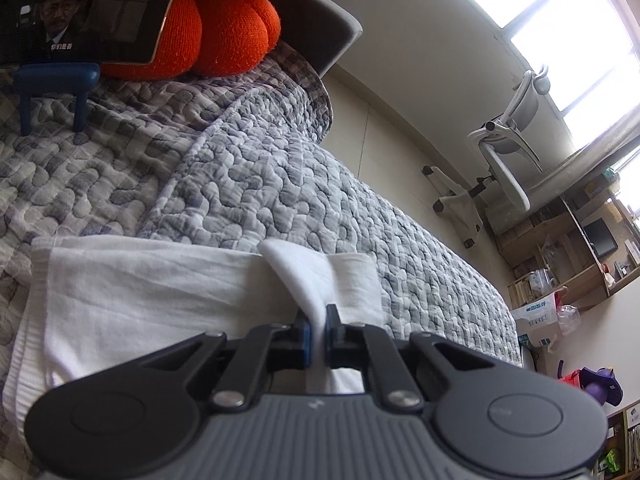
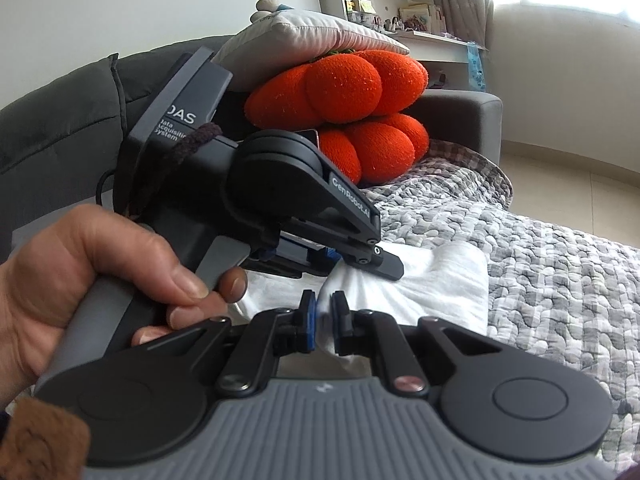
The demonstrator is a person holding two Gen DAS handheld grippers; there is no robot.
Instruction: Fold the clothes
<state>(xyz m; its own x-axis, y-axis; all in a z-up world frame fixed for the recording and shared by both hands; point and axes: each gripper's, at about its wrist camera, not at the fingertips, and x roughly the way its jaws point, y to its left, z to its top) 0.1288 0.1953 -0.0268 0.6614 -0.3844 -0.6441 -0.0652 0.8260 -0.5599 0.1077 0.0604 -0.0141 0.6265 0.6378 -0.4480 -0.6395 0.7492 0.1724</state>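
A white garment (image 1: 140, 296) lies partly folded on a grey quilted bedspread (image 1: 280, 184). In the left wrist view my left gripper (image 1: 318, 320) is shut on a raised fold of the white cloth, which stands up between the blue pads. The right wrist view shows my right gripper (image 2: 325, 312) shut on another pinch of the same white garment (image 2: 432, 284). Just beyond it, the left gripper (image 2: 384, 264) is held by a person's hand (image 2: 100, 280), its tips resting on the cloth.
Orange knot cushions (image 2: 352, 120) and a pale pillow (image 2: 304, 40) are stacked at the grey headboard (image 2: 60, 128). A phone (image 1: 80, 20) stands on a blue holder (image 1: 56, 88) on the bed. An office chair (image 1: 500, 160), desk shelves and floor clutter lie past the bed's right edge.
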